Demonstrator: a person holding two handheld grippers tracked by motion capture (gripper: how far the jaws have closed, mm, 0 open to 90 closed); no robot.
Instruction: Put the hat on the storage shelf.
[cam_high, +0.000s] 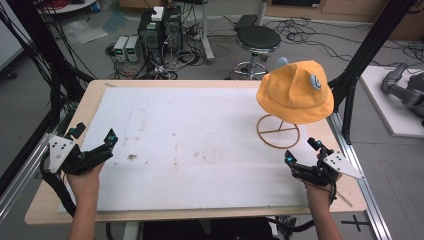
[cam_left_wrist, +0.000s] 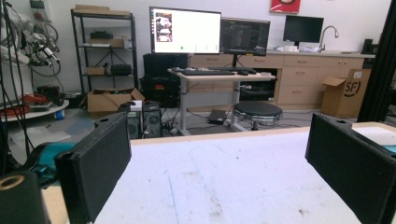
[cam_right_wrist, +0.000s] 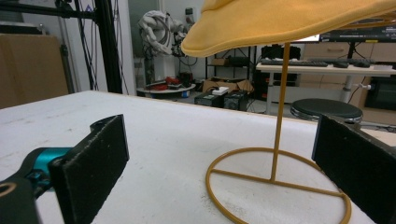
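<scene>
Your right gripper (cam_high: 303, 151) sits low at about 4 o'clock on the table (cam_high: 95, 97), just off the near right corner of the white mat (cam_high: 190, 145). Jaws spread wide, nothing between them. In the right gripper view the two black pads (cam_right_wrist: 91, 163) stand well apart with bare mat in the gap.

The yellow hat (cam_high: 295, 92) is at roughly 2 o'clock on the table, perched on top of a thin wire stand (cam_high: 278, 131). The stand's ring base lies flat on the mat, with a single upright rod rising from its crossbar up into the hat. The brim droops over the rod on all sides. A small grey-blue patch shows on the crown's right side.

From your right gripper the stand is near, at 11 o'clock, not touching. In the right gripper view the ring base (cam_right_wrist: 280, 184) lies just ahead between the jaws, toward the right pad, and the hat brim (cam_right_wrist: 289, 23) hangs overhead.

Your left gripper (cam_high: 95, 142) rests at about 8 o'clock, at the mat's left edge, well apart from the hat. Jaws spread here too, empty. The left gripper view shows both pads (cam_left_wrist: 95, 163) wide apart with stained mat between and a black stool (cam_left_wrist: 258, 111) beyond the table's far edge.

Each hand grips its tool from below, forearms coming in from 6 o'clock.
</scene>
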